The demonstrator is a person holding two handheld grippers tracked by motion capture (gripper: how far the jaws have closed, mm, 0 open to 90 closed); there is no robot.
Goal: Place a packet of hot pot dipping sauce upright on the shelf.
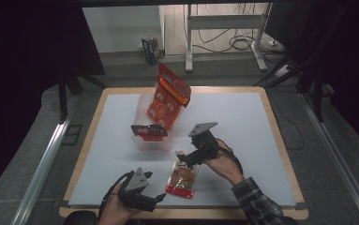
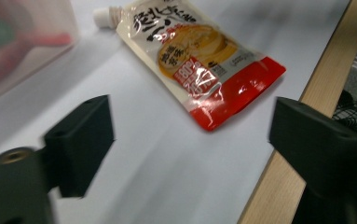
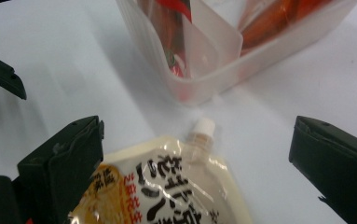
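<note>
A spouted pouch [image 1: 183, 177] with a cream top, a printed picture of food and a red bottom band lies flat on the white sheet of the desk [image 1: 243, 136], near the person's edge and between the two hands. Its small white cap [image 3: 203, 127] points away from the person, toward a clear plastic tub [image 1: 153, 140] that stands just beyond it without touching. The right gripper [image 1: 185, 158] is held low over the spout end of the pouch; in the right gripper view its fingers [image 3: 64, 158] stand wide apart, one on each side of the pouch's top, with nothing pressed between them (the pads are clear of the film on both sides). The left gripper [image 1: 154, 198] rests at the near edge of the desk, to the left of the pouch's red end and apart from it; in the left gripper view its fingers [image 2: 80, 140] are spread wide with only bare sheet between them, and the pouch lies ahead of them, red band nearest. The tub holds packets: a tall orange-red bag [image 1: 167, 97] rises out of its far end, leaning, and a dark-and-red packet [image 1: 148, 131] lies across its near end.
</note>
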